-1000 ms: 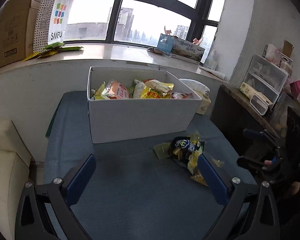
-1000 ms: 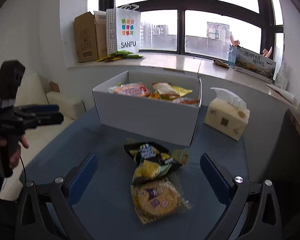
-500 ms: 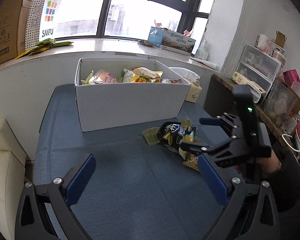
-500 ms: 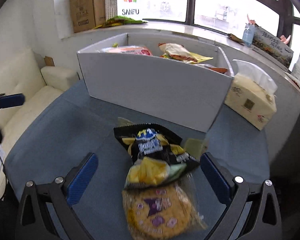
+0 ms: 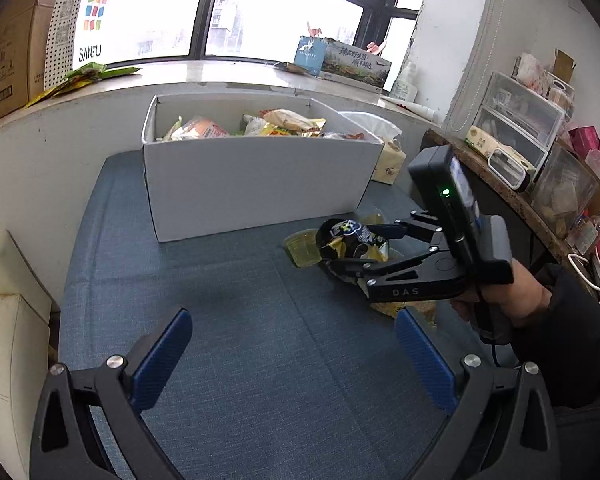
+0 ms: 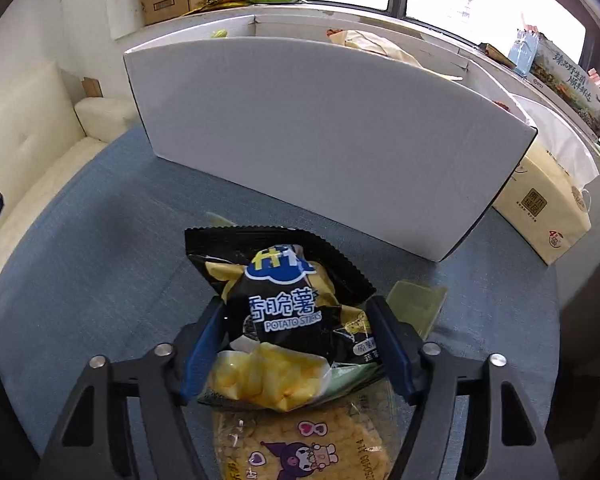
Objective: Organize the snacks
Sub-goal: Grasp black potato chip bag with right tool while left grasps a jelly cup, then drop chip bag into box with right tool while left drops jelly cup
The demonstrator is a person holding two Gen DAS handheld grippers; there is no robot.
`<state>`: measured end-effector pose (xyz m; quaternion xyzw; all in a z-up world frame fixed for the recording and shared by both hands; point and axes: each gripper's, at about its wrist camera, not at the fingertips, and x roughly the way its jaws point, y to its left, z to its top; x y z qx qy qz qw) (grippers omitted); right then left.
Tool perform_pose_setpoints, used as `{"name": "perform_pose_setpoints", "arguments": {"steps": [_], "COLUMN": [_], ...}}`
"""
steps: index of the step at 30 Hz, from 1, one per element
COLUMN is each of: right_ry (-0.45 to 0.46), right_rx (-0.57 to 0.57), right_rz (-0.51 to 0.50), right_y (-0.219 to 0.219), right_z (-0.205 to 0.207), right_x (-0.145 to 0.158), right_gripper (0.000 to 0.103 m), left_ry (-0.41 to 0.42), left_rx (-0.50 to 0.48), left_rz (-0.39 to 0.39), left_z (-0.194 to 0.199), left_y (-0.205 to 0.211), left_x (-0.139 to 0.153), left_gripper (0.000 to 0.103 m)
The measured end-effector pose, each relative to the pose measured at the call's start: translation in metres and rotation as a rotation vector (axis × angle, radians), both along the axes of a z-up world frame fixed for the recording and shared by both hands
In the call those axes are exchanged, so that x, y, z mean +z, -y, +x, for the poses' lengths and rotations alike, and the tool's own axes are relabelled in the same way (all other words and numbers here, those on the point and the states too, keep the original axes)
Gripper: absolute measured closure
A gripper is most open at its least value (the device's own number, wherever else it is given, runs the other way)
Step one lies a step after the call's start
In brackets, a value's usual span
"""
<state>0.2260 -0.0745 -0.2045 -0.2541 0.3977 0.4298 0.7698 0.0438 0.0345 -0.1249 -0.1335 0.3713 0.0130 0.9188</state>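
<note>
Potato sticks bag point(image 6: 288, 304), black with "POTATO STICKS" printed on it, lies low in the middle of the right wrist frame atop a clear corn snack pack point(image 6: 268, 380) and a cartoon-printed cracker pack point(image 6: 300, 444) on the blue table point(image 6: 100, 264). A second ago the right gripper point(image 6: 300, 344) hung spread above this pile; now it has dropped around the bag and its jaws are closing on it, pads at the sides, so a lift into the white box point(image 6: 324, 136) looks next. The left gripper point(image 5: 296, 360) hangs spread and empty at the bottom of its frame, a "SANFU" bag point(image 5: 88, 20) upper left.
</note>
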Motion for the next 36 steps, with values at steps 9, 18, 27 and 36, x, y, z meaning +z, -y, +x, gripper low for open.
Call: {"name": "perform_pose_setpoints", "arguments": {"steps": [9,18,27,36], "right_ry": [-0.028,0.009,-0.026,-0.04], "right_rx": [-0.051,-0.166,-0.245,-0.253], "right_rz": [0.244,0.352,0.384,0.372], "right_y": [0.057,0.14,0.175,0.171], "right_z": [-0.025,-0.053,-0.045,-0.046], "right_x": [0.047,0.089,0.084,0.074], "right_gripper": [0.042,0.041,0.041,0.041], "left_ry": [-0.038,-0.073,-0.198,-0.138], "left_rx": [-0.027,-0.062,-0.032,-0.076], "left_rz": [-0.017,0.048,0.113,0.092], "left_z": [0.025,0.103,0.165,0.143], "left_y": [0.002,0.029,0.031,0.026], "left_x": [-0.013,-0.032,-0.073,-0.063], "left_gripper": [0.0,0.0,0.018,0.056]}}
